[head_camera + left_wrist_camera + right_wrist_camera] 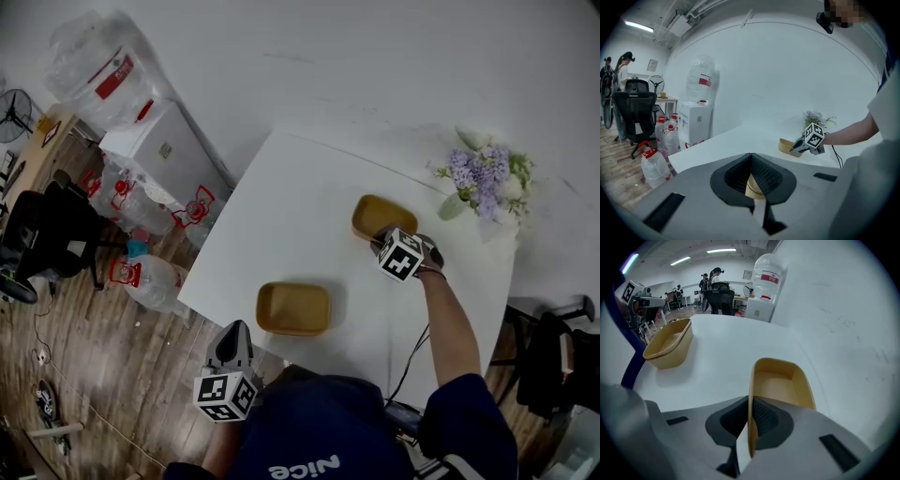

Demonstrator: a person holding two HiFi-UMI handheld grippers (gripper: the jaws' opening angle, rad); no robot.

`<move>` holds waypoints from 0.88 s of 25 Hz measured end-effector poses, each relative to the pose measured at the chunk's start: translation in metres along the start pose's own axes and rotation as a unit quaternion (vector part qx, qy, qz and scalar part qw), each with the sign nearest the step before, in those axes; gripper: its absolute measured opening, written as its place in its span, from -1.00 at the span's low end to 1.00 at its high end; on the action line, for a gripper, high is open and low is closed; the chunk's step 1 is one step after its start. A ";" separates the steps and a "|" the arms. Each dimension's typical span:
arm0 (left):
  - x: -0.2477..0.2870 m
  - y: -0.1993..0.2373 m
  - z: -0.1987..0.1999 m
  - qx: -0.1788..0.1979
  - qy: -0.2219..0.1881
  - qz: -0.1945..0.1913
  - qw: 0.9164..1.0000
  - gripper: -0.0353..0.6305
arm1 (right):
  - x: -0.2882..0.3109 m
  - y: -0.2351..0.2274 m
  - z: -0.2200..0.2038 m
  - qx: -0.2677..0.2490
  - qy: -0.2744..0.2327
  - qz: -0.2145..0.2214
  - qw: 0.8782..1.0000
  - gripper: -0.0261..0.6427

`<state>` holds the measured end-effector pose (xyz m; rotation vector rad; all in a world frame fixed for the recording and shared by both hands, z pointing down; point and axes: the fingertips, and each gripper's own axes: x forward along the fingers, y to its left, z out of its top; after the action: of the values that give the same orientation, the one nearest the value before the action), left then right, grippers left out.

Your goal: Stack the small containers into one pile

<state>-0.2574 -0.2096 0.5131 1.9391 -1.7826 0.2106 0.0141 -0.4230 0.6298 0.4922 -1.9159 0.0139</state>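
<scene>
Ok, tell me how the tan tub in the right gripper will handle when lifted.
Likely light: the tan tub looks thin-walled and empty. Pinched by one wall only in the right gripper, it may tilt or flex.

Mustard yellow on plain white.
Mustard-yellow rounded plastic tub and matching yellow tub against matte white tabletop; grey left gripper and grey right gripper, black ribbed pads, black-and-white square-marked cubes; lilac flower bunch; brown wood-grain floor.

Outstretched right gripper pinches the container wall; left gripper, near the body, has fingers together.
</scene>
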 end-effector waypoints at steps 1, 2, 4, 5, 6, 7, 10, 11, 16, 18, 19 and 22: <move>-0.001 0.000 0.000 0.000 -0.001 0.000 1.000 -0.84 | -0.002 0.000 0.001 0.000 -0.001 -0.004 1.000 -0.76; -0.002 0.000 0.001 0.000 -0.003 0.000 1.000 -0.84 | -0.005 -0.001 0.004 0.000 -0.003 -0.008 1.000 -0.76; -0.004 0.000 0.002 0.002 -0.006 -0.001 1.000 -0.84 | -0.012 -0.002 0.010 -0.001 -0.010 -0.018 1.000 -0.76; -0.005 0.000 0.002 0.002 -0.008 -0.001 1.000 -0.84 | -0.016 -0.003 0.013 -0.003 -0.014 -0.023 1.000 -0.76; -0.006 0.000 0.001 0.002 -0.009 -0.001 1.000 -0.84 | -0.019 -0.003 0.015 -0.006 -0.016 -0.027 0.999 -0.76; -0.007 0.000 0.000 0.001 -0.010 -0.002 1.000 -0.84 | -0.022 -0.002 0.017 -0.008 -0.018 -0.030 0.999 -0.76; -0.011 0.000 -0.003 0.003 -0.010 -0.004 1.000 -0.84 | -0.033 0.001 0.022 -0.011 -0.022 -0.036 0.999 -0.76; -0.012 0.000 -0.004 0.005 -0.010 -0.005 1.000 -0.84 | -0.037 0.002 0.024 -0.011 -0.024 -0.038 0.999 -0.76; -0.022 0.002 -0.008 0.004 -0.016 -0.009 1.000 -0.84 | -0.062 0.011 0.036 -0.023 -0.029 -0.053 0.998 -0.76; -0.026 0.003 -0.010 0.003 -0.016 -0.011 1.000 -0.84 | -0.072 0.016 0.041 -0.034 -0.027 -0.061 0.997 -0.76; -0.028 0.004 -0.011 0.004 -0.015 -0.012 1.000 -0.84 | -0.076 0.018 0.043 -0.039 -0.026 -0.066 0.997 -0.76; -0.032 0.007 -0.016 0.004 -0.013 -0.014 1.000 -0.84 | -0.087 0.026 0.050 -0.047 -0.025 -0.079 0.995 -0.76</move>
<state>-0.2653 -0.1742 0.5151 1.9786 -1.7728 0.1838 -0.0120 -0.3820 0.5381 0.5828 -1.9111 -0.1916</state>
